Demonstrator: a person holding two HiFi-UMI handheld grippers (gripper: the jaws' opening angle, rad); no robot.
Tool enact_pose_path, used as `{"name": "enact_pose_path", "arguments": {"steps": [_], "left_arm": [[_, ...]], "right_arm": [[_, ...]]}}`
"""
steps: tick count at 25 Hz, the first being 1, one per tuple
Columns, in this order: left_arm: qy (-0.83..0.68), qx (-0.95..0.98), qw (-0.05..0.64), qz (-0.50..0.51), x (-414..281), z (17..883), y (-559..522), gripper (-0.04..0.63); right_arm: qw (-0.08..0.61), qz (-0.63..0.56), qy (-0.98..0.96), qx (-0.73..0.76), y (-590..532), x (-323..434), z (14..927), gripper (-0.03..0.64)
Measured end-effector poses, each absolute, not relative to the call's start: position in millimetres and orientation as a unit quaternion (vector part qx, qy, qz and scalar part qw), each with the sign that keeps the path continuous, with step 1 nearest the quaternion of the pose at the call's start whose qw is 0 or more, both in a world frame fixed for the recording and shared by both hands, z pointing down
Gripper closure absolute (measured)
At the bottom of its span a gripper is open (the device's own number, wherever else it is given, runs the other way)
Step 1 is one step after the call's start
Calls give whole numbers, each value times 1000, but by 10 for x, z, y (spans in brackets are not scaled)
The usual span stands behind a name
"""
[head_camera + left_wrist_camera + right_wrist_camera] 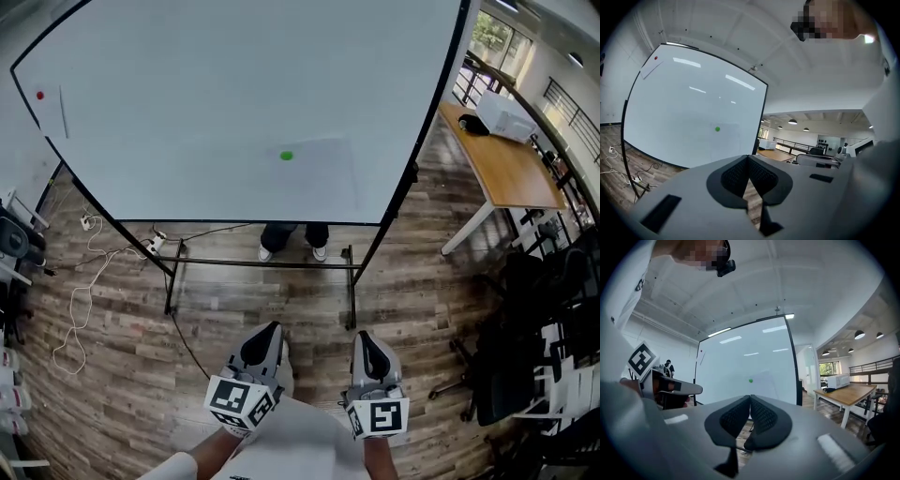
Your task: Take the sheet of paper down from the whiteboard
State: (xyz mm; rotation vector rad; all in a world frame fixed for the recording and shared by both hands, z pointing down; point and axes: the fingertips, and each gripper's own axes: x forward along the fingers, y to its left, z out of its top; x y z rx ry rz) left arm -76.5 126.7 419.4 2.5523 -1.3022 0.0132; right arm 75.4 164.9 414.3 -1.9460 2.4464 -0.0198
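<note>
Nearest me, my left tool (pixel 269 330) and right tool (pixel 364 337) sit side by side low in the head view. Each has its jaws pressed together on nothing, and both are well apart from the whiteboard (pixel 206 103). Beyond them is wood-plank floor (pixel 122 356), then the board's black stand (pixel 262 264), with a person's shoes (pixel 266 253) showing under its lower edge. The sheet of paper (pixel 319 183) hangs on the whiteboard, low and right of centre, pinned near its top left corner by a green magnet (pixel 286 156). A red magnet (pixel 39 95) sits at the board's upper left. A wooden worktop (pixel 506 169) stands to the right.
</note>
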Motion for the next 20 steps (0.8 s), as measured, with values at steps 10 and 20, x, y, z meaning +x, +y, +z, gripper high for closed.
{"name": "enact_pose_path", "arguments": {"steps": [10,20], "left_arm": [[-408,904,129,-1,-799,3919,-360,589],[-395,909,130,1,-586,3845,-1213,589]], "right_arm": [[20,4,756,-655,35,673,3849,604],[4,14,750,-661,-789,923,3730,604]]}}
